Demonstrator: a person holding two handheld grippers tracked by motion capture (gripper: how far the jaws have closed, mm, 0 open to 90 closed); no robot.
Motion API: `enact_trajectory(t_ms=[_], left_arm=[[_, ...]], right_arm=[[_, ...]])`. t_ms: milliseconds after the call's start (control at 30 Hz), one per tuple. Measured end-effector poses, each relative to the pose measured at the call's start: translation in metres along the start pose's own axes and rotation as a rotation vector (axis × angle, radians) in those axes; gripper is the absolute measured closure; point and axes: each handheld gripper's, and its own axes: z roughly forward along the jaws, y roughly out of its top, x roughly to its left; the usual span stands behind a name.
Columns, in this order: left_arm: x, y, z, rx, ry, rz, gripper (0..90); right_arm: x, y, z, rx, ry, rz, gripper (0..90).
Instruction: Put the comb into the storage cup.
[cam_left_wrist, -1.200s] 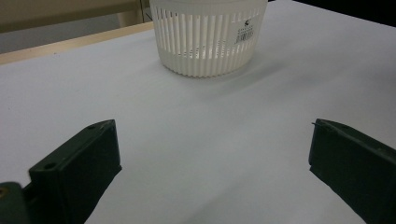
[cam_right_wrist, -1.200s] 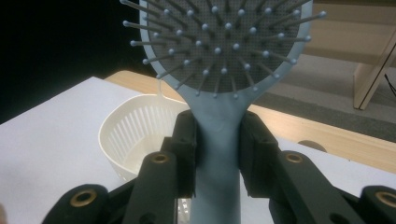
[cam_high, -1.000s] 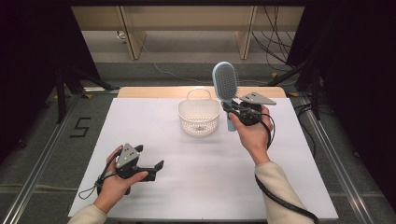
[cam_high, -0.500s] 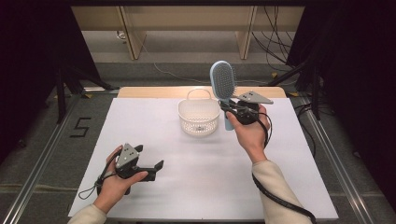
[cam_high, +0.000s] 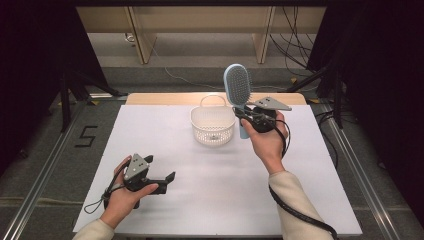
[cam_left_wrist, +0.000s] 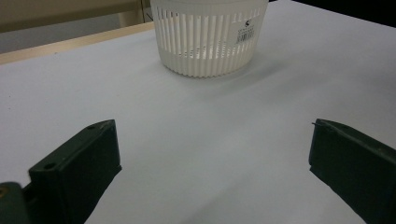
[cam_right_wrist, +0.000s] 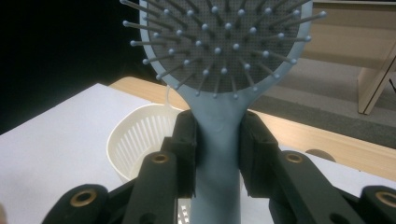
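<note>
Beside the basket (cam_high: 213, 127), the right gripper (cam_high: 248, 119) clamped the upright hairbrush (cam_high: 237, 90) by its handle; the left gripper (cam_high: 159, 182) rested open. Brush's wide head might catch the rim and tip it.

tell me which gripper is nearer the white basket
Right. The right gripper holds the hairbrush just beside the white basket; the left gripper sits well back near the table's front edge.

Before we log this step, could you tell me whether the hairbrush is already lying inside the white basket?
No, the hairbrush is held upright above the table by the right tool, beside the white basket.
</note>
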Motion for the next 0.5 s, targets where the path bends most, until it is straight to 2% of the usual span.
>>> enact_trajectory(t_ms=[500], left_arm=[[0.0001,0.0001,-0.0003,-0.003,0.000,-0.002,1.4]], right_arm=[[0.0030,0.0030,0.0040,-0.005,0.004,-0.001,70.5]])
